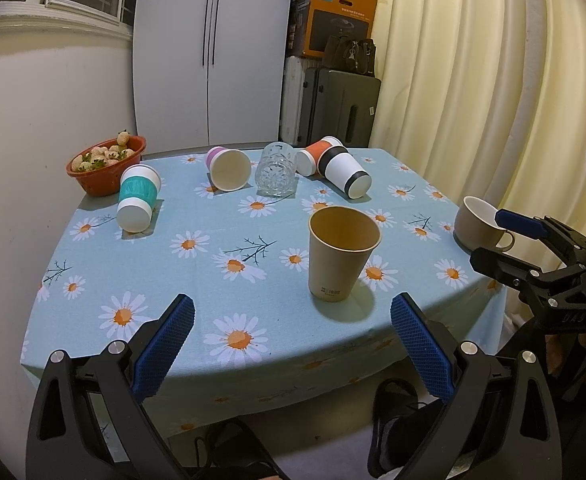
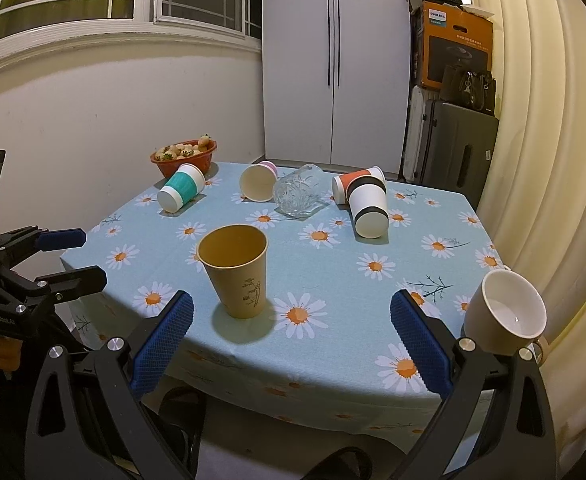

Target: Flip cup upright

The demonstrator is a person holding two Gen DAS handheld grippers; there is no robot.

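A brown paper cup (image 1: 341, 253) stands upright near the table's front edge; it also shows in the right wrist view (image 2: 236, 270). Farther back lie cups on their sides: a teal-banded cup (image 1: 137, 198), a pink-banded cup (image 1: 229, 168), a clear glass (image 1: 276, 169), an orange-banded cup (image 1: 313, 155) and a black-banded cup (image 1: 345, 172). A beige mug (image 1: 479, 224) sits at the right edge, leaning over (image 2: 507, 312). My left gripper (image 1: 293, 320) is open and empty, in front of the table. My right gripper (image 2: 292, 320) is open and empty, just before the brown cup.
A red bowl of strawberries (image 1: 105, 164) stands at the table's back left. The blue daisy tablecloth (image 1: 197, 264) covers the table. A white cabinet (image 1: 213, 52), a dark suitcase (image 1: 337, 108) with boxes, and a curtain (image 1: 493, 80) stand behind and to the right.
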